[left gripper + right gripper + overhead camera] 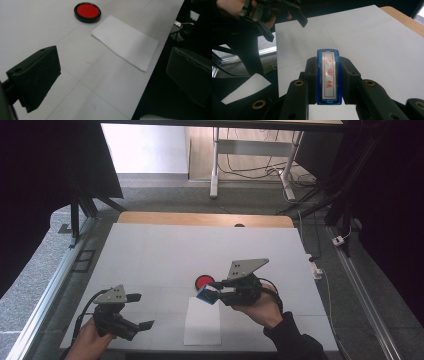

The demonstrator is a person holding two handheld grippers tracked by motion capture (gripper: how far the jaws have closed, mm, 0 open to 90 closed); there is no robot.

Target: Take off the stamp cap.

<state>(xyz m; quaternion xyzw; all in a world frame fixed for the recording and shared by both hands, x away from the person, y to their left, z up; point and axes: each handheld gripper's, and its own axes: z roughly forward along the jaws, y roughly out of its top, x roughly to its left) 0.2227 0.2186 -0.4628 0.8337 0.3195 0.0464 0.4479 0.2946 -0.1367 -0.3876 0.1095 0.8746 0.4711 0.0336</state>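
Right gripper [214, 292] clamps the blue stamp [329, 76] above the paper sheet [202, 321]; left gripper [145, 312] stands wide, empty. Risk: unpinned sheet may slide under stamping pressure, smearing the print.

The right gripper [212, 291] hangs just above the near half of the white table [150, 250], jaws clamped on a blue stamp [329, 76]. The left gripper [142, 312] hovers over the table's near left corner, jaws spread wide with nothing between them.
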